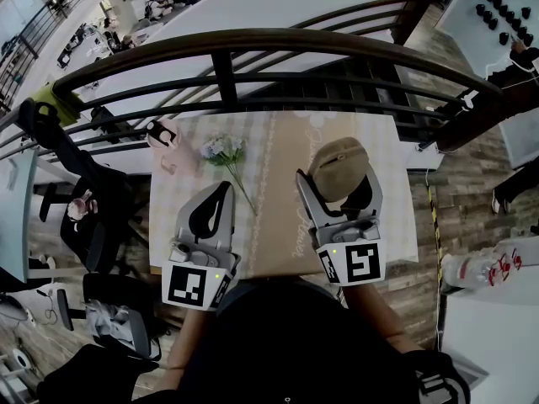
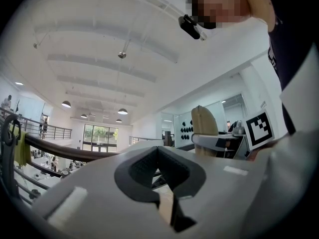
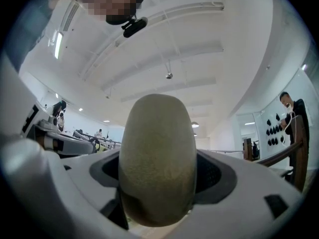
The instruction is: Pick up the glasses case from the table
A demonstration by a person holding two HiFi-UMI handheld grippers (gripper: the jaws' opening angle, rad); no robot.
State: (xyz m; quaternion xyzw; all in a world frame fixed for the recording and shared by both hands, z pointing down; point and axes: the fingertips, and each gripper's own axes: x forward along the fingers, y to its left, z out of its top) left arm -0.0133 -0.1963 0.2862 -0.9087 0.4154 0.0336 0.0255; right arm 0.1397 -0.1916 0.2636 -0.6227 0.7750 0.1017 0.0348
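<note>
Glasses case (image 3: 157, 156) between right claw (image 1: 338, 178) jaws

The left gripper (image 1: 226, 188) has jaws seemingly together (both tilt upward); right gripper (image 1: 337, 177) clamps the glasses case (image 1: 337, 160).

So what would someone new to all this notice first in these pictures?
Most likely the tan glasses case, clamped in the right claw and held up over the table. Next comes the left claw beside it, shut with nothing in it, and a small bunch of pale flowers lying on the table beyond both. A dark curved railing runs behind it all.
</note>
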